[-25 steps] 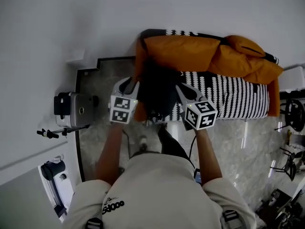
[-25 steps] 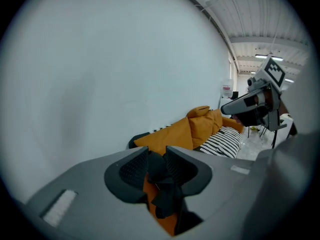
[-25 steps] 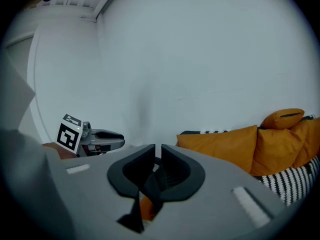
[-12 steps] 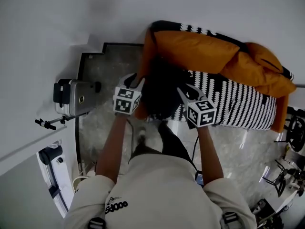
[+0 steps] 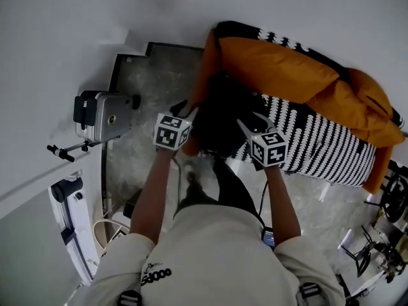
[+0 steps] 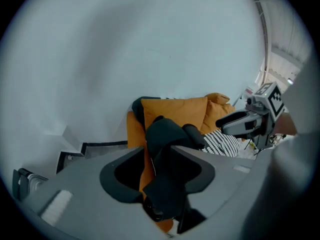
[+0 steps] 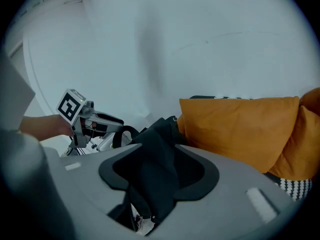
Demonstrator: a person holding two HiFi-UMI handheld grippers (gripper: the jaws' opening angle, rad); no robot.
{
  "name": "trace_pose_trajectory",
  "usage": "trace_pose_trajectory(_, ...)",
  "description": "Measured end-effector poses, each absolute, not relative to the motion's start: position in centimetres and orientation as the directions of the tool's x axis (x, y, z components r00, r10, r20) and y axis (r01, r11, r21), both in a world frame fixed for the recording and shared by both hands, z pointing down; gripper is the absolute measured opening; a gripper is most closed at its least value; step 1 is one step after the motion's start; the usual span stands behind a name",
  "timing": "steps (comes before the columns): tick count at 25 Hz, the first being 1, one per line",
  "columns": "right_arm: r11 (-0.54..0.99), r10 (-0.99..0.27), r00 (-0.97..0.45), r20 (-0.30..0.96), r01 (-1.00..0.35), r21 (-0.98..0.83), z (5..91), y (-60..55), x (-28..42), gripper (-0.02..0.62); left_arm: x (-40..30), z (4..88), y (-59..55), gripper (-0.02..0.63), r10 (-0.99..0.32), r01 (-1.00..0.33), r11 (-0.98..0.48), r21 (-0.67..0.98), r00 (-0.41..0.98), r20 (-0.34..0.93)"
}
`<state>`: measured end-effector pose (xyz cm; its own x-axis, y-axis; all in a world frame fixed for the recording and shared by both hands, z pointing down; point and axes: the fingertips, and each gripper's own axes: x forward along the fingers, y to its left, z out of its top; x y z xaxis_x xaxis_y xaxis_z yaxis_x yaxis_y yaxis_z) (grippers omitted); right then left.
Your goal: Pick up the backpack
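The black backpack (image 5: 223, 116) rests against the orange left end of the sofa (image 5: 203, 75), between my two grippers. My left gripper (image 5: 182, 113) is at its left side and my right gripper (image 5: 252, 125) at its right. In the left gripper view the backpack (image 6: 167, 134) has dark fabric running down through the gap of the left gripper (image 6: 157, 156), whose jaws are opening wide. In the right gripper view a fold of the backpack (image 7: 155, 139) hangs between the jaws of the right gripper (image 7: 159, 171), which are also opening. The pads do not look pressed on the fabric.
Orange cushions (image 5: 280, 69) lie along the sofa's back above a black-and-white patterned seat (image 5: 319, 145). A silver box-shaped device (image 5: 102, 116) and a white stand (image 5: 70, 215) are at the left on the marble floor (image 5: 140, 88). Equipment clutter (image 5: 382, 247) sits at the lower right.
Both grippers and the backpack have sunk toward the sofa's end. The sofa has shifted up and right in the head view.
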<state>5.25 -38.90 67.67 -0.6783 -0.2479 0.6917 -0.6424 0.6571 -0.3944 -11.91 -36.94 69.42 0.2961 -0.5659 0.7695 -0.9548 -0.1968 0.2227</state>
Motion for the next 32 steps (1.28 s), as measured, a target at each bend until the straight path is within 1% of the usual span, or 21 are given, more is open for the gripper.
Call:
trace_pose_trajectory(5,0.678,-0.184,-0.693,0.697,-0.603,-0.421,70.0,-39.3,4.1,0.205,-10.9,70.4,-37.5,0.172,-0.511,-0.942,-0.218,0.257,0.334,0.792)
trace_pose_trajectory(9,0.702,-0.146,-0.691,0.708,-0.576,-0.418,71.3,-39.6,3.6,0.223,-10.8,71.8,-37.4,0.189,-0.443,-0.942,-0.226,0.248,0.326,0.835)
trace_pose_trajectory(13,0.727,-0.1,-0.685,0.722,-0.546,-0.416,72.8,-39.8,3.4,0.279,-11.2,73.0,-37.3,0.189,-0.401,-0.949,-0.22,0.227,0.3,0.866)
trace_pose_trajectory(19,0.777,-0.044,-0.679,0.733,-0.485,-0.402,74.4,-39.4,2.5,0.365,-11.3,74.5,-36.6,0.189,-0.359,-0.951,-0.194,0.242,0.298,0.884)
trace_pose_trajectory(27,0.874,0.015,-0.659,0.752,-0.356,-0.33,75.6,-39.8,2.1,0.387,-10.8,75.7,-36.3,0.189,-0.307,-0.937,-0.16,0.309,0.345,0.887)
trace_pose_trajectory(29,0.877,0.032,-0.658,0.752,-0.343,-0.337,75.9,-40.0,1.9,0.388,-10.7,76.1,-36.3,0.189,-0.299,-0.927,-0.154,0.341,0.372,0.879)
trace_pose_trajectory(32,0.857,0.05,-0.662,0.748,-0.356,-0.373,76.4,-40.1,1.6,0.371,-10.1,77.0,-36.4,0.189,-0.286,-0.916,-0.14,0.376,0.401,0.87)
